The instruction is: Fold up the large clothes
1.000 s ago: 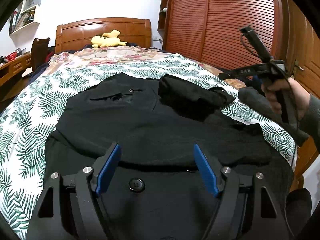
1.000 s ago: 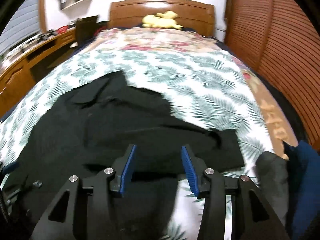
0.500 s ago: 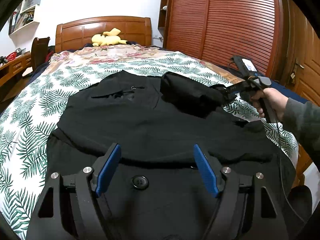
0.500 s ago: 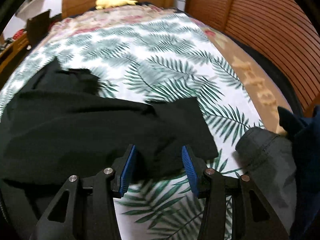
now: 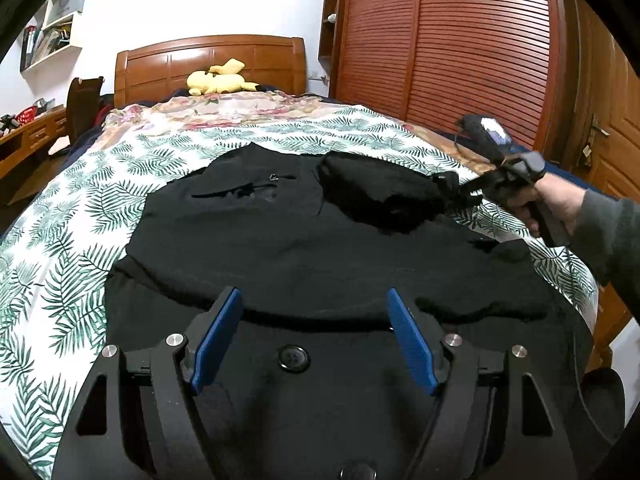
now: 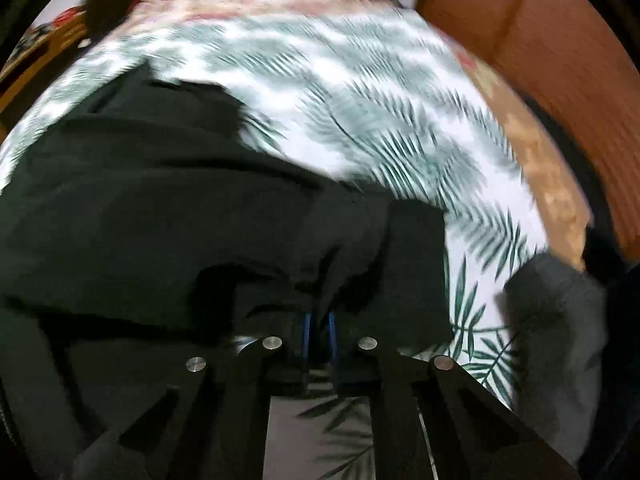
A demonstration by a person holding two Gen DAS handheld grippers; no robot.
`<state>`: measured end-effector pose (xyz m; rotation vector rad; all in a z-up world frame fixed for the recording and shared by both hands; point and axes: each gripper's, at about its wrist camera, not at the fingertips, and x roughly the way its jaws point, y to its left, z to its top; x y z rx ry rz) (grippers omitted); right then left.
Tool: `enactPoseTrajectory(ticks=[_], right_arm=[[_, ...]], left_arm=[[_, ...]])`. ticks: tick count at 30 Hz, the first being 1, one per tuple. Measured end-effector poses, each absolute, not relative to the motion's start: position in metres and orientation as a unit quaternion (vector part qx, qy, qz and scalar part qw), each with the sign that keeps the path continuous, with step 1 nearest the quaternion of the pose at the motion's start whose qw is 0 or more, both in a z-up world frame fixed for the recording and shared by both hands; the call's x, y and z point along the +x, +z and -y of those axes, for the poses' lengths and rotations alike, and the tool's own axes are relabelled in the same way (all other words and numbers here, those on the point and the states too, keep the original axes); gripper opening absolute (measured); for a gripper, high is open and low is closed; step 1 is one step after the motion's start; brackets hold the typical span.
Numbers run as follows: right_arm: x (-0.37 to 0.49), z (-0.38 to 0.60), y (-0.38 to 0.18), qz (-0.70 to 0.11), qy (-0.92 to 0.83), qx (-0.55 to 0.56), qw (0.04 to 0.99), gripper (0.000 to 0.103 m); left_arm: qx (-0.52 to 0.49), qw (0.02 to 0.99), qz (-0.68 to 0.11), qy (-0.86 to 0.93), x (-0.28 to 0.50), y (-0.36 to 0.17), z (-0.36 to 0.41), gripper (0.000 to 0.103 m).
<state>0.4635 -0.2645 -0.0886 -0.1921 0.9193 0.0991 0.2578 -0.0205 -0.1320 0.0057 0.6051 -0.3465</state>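
A coat (image 5: 280, 248) lies spread across the foot end of the bed (image 5: 60, 216), one sleeve (image 5: 380, 196) folded over it toward the right edge; a plush toy (image 5: 218, 80) rests against the headboard (image 5: 208, 60).

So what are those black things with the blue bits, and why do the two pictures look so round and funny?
They are claws that a person holds, one in each hand, each with a small round-eyed camera looking along it. One picture comes from the left claw: its blue fingers stand open above a black coat spread on a bed with a leafy sheet. In it you also see the person's hand holding the right claw. The other picture comes from the right claw itself: its jaws are pinched shut on a sleeve of the coat. A yellow soft toy sits by the headboard.
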Motion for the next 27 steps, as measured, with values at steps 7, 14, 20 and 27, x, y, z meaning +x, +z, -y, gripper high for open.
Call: enactPoseTrajectory(ticks=[7,14,20,27], right_arm=[[0.410,0.196,-0.011,-0.327,0.104,-0.132,0.930,0.006],[0.351,0.132,0.029,-0.249,0.156,-0.176,0.939,0.006],[0.318,0.096,0.024,-0.242,0.211,-0.187,0.929,0.006],[0.312,0.094,0.020,-0.254,0.264,-0.181,0.913,0.007]], left_arm=[[0.006,0.945,-0.288,-0.157,0.245,-0.129,0.005,0.076],[-0.003,0.952,-0.273,-0.138,0.236,-0.122,-0.020,0.076],[-0.014,0.956,-0.266,-0.119,0.231,-0.120,-0.043,0.076],[-0.021,0.960,-0.262,-0.101,0.222,-0.119,-0.067,0.076]])
